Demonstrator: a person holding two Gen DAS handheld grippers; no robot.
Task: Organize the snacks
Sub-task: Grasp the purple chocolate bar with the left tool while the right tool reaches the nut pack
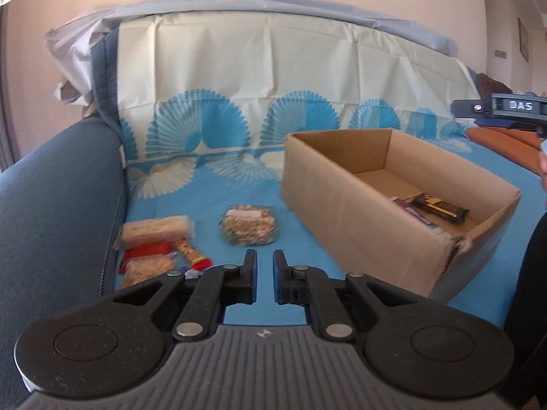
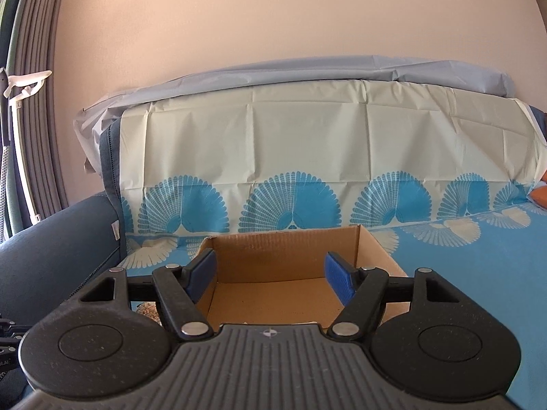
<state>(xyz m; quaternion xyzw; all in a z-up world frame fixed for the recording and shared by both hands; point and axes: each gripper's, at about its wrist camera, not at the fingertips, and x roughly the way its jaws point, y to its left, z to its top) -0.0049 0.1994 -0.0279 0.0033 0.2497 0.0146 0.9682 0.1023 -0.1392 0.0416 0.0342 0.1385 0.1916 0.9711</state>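
Note:
An open cardboard box [image 1: 342,235] sits on the blue patterned sofa cover, holding a dark snack bar [image 1: 441,206] and other wrappers. Left of it lie a round pack of puffed cakes [image 1: 249,226], a long pale pack [image 1: 155,229], a red packet [image 1: 147,250], a small brown bar [image 1: 189,252] and another pale pack [image 1: 147,270]. My left gripper [image 1: 265,275] hovers above the cover in front of the round pack, jaws nearly closed and empty. My right gripper [image 2: 270,273] is open and empty above the box [image 2: 283,273]; part of it shows at the far right of the left wrist view [image 1: 502,107].
The sofa's dark blue armrest [image 1: 58,205] borders the snacks on the left. The covered backrest [image 1: 273,78] rises behind. An orange cushion [image 1: 502,138] lies at the far right. A curtain [image 2: 30,102] hangs left of the sofa.

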